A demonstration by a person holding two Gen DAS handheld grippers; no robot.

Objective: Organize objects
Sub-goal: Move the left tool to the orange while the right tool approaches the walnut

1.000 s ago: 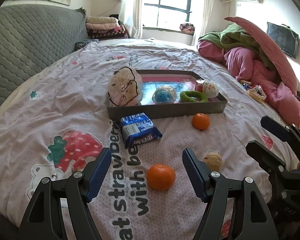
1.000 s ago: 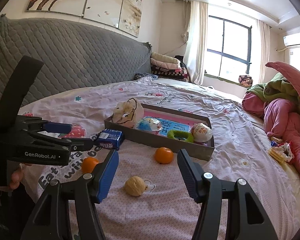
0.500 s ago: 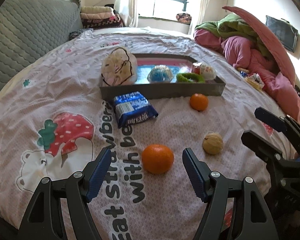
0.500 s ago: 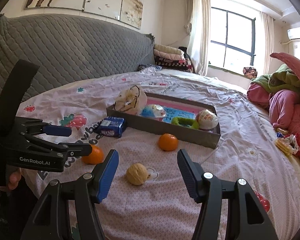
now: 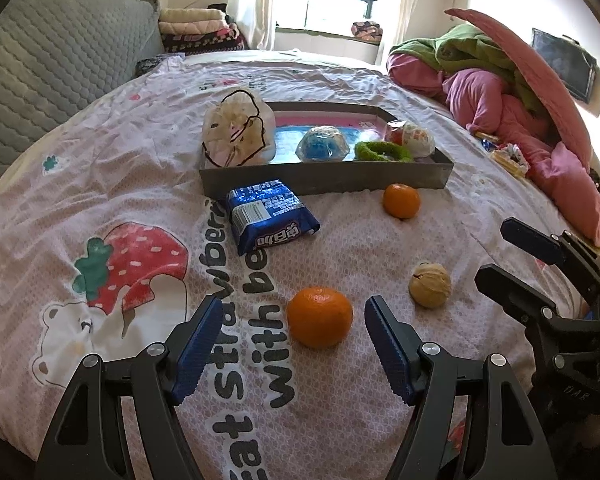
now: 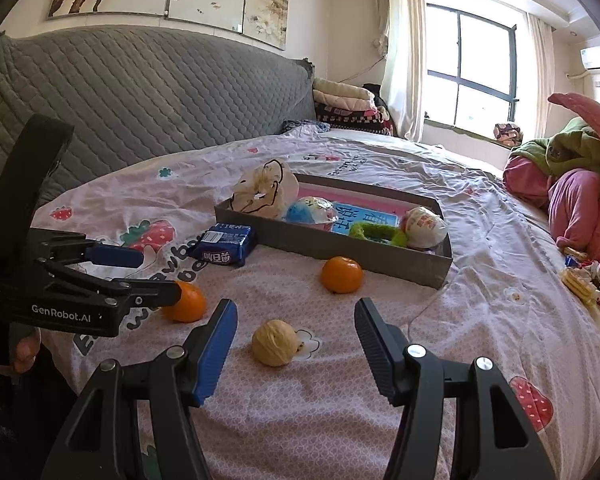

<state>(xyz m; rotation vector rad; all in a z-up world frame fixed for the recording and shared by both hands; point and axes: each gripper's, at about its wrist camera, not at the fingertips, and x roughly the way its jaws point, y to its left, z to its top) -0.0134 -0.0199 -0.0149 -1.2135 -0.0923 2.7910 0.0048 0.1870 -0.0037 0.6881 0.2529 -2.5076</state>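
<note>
Right now both grippers stand open and empty: the left gripper [image 5: 294, 316] lines up on the near orange [image 5: 320, 317], the right gripper [image 6: 292, 322] on the walnut [image 6: 273, 342], both loose on the bedsheet [image 5: 380, 256] before the tray [image 5: 324, 178]. Round things on soft bedding may roll off if a pad nudges them first.

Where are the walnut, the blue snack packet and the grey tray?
walnut [image 6: 275, 343]: right wrist view, middle of its shell.
blue snack packet [image 5: 270, 214]: left wrist view, middle of its printed top face.
grey tray [image 5: 328, 178]: left wrist view, its near outer wall.
</note>
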